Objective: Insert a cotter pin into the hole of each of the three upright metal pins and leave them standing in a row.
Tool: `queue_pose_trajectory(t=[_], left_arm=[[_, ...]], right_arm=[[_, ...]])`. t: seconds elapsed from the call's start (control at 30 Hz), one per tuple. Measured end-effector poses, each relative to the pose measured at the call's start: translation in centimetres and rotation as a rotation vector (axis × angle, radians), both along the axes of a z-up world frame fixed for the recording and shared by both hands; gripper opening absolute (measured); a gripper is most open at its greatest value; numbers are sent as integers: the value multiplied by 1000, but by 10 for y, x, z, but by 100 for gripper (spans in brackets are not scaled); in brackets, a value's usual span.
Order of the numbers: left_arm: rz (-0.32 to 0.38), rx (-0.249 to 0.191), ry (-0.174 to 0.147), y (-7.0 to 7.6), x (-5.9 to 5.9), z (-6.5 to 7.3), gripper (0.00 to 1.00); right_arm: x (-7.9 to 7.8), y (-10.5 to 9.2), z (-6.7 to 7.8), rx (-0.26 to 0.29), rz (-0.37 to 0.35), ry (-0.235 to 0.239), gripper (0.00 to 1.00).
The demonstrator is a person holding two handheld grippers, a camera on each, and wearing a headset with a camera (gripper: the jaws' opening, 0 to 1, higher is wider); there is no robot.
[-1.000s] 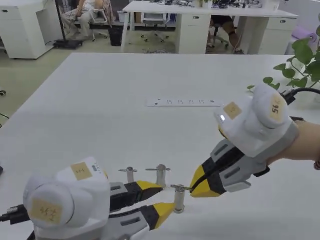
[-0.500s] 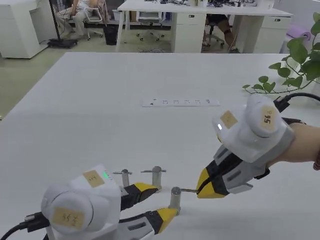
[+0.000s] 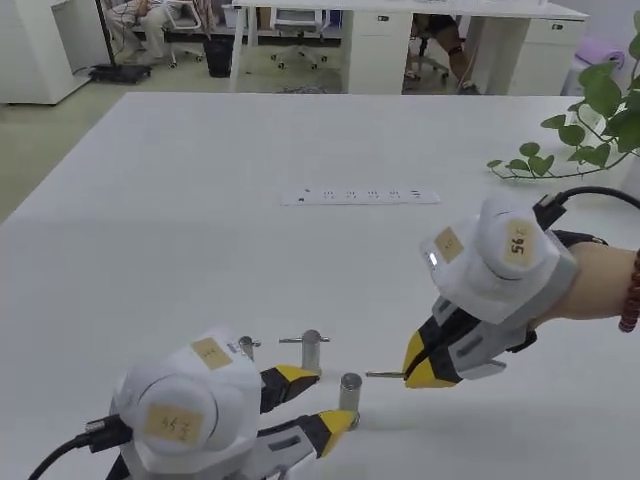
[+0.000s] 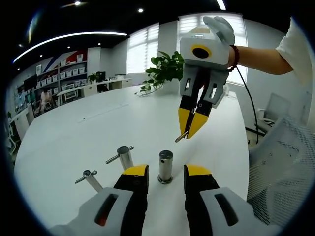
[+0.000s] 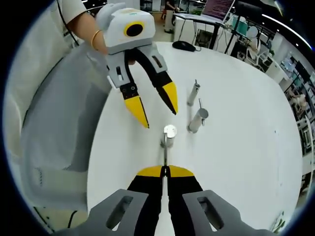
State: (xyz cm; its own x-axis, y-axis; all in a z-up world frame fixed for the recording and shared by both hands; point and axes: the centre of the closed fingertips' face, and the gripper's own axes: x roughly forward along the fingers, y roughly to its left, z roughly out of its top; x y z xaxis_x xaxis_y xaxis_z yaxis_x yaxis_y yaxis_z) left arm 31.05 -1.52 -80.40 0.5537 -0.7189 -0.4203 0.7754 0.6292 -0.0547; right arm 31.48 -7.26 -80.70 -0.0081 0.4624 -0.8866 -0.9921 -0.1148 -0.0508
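Three upright metal pins stand in a row near the table's front edge. Two of them (image 3: 311, 350) (image 3: 246, 347) carry a cotter pin crosswise through the top. The third pin (image 3: 350, 393) (image 4: 165, 166) is bare and stands between the fingers of my open left gripper (image 3: 318, 398) (image 4: 166, 172), with a gap on each side. My right gripper (image 3: 415, 372) (image 5: 165, 172) is shut on a cotter pin (image 3: 385, 374) (image 5: 166, 152). That cotter pin points at the bare pin's top (image 5: 170, 132), its tip a short way off it.
A white power strip (image 3: 360, 197) lies flat at the table's middle. A leafy plant (image 3: 590, 130) reaches in from the right edge. White desks and office chairs stand on the floor beyond the far edge.
The right gripper has drawn back to the right with the cotter pin, whose tip was at the bare pin's top before. The left gripper stays around that pin.
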Motion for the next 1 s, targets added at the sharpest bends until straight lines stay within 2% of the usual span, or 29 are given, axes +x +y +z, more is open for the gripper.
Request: queue_pose_trajectory(t=[0.43, 0.8, 1.0], left_arm=[[-5, 19, 25, -12, 8, -16, 24], [-7, 21, 47, -17, 12, -25, 12], [-11, 21, 51, -17, 12, -26, 12]], right_arm=[[10, -4, -20, -55, 25, -8, 3], [10, 1, -23, -52, 41, 3, 3], [10, 1, -24, -55, 51, 2, 3]])
